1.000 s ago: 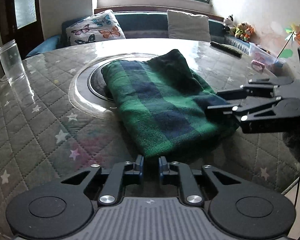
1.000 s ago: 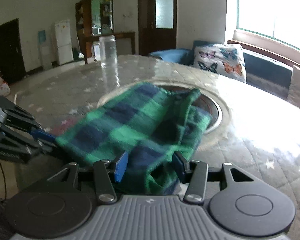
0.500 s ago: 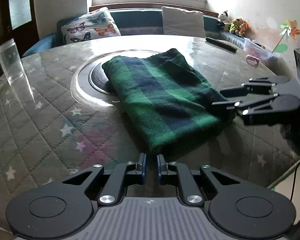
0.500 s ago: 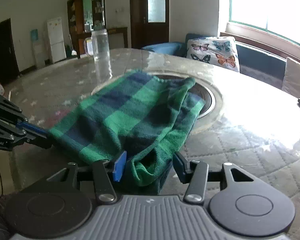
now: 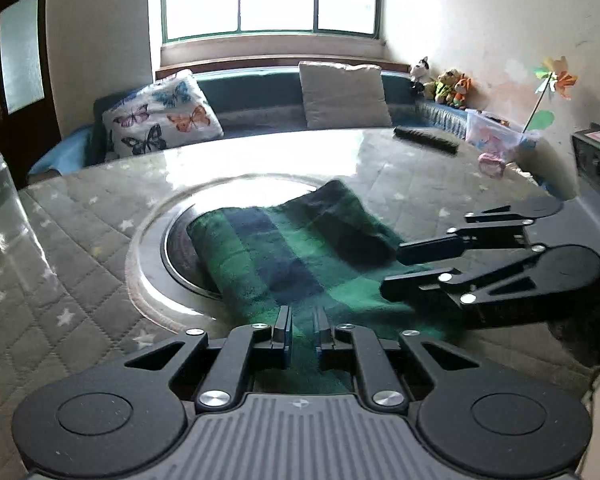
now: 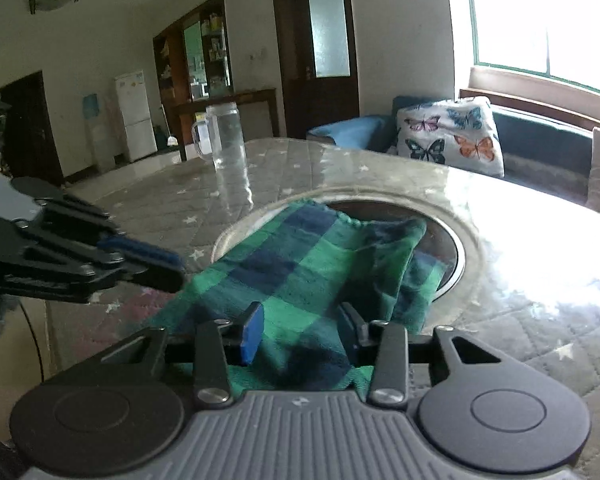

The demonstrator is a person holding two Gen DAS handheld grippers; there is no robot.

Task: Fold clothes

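left gripper (image 5: 302,332): fingers nearly together, a thin gap, green cloth edge between them, can't tell if it pinches | right gripper (image 6: 300,328): fingers wide apart, cloth between | green and blue checked cloth (image 5: 296,256): folded, flat on the round table (image 5: 80,280), partly over the middle ring | far: clear jug (image 6: 224,140), butterfly pillow (image 5: 160,124)

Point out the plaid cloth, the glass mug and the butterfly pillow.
plaid cloth (image 6: 300,264): right wrist view, middle of its top layer.
glass mug (image 6: 227,136): right wrist view, its clear body.
butterfly pillow (image 5: 160,120): left wrist view, centre of its printed face.
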